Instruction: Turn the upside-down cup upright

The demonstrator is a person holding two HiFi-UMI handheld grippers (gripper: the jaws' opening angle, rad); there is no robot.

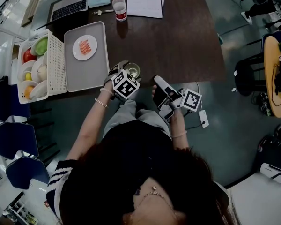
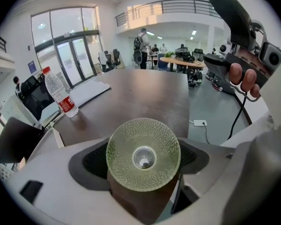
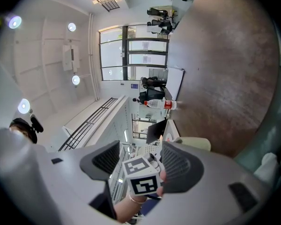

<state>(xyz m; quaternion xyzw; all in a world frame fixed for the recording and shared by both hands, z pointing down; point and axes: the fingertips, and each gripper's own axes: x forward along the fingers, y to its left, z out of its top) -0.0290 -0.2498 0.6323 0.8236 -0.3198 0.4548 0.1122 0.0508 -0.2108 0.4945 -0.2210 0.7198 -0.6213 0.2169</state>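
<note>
A green dimpled glass cup (image 1: 132,71) stands at the brown table's (image 1: 178,36) front edge. In the left gripper view the cup (image 2: 143,154) shows as a round face with a small centre disc; whether that is its base or its mouth I cannot tell. My left gripper (image 1: 130,75) is shut on the cup, one pad against each side. My right gripper (image 1: 159,82) is off the table, in front of its edge and right of the cup. It is open and holds nothing; in its own view the right gripper (image 3: 141,162) frames only the left gripper's marker cube.
A grey tray (image 1: 91,67) carries a white plate of food (image 1: 85,47). Left of it is a white basket (image 1: 56,62) of bowls and fruit. A water bottle (image 1: 119,6), a laptop (image 1: 68,8) and papers (image 1: 144,0) lie at the far side.
</note>
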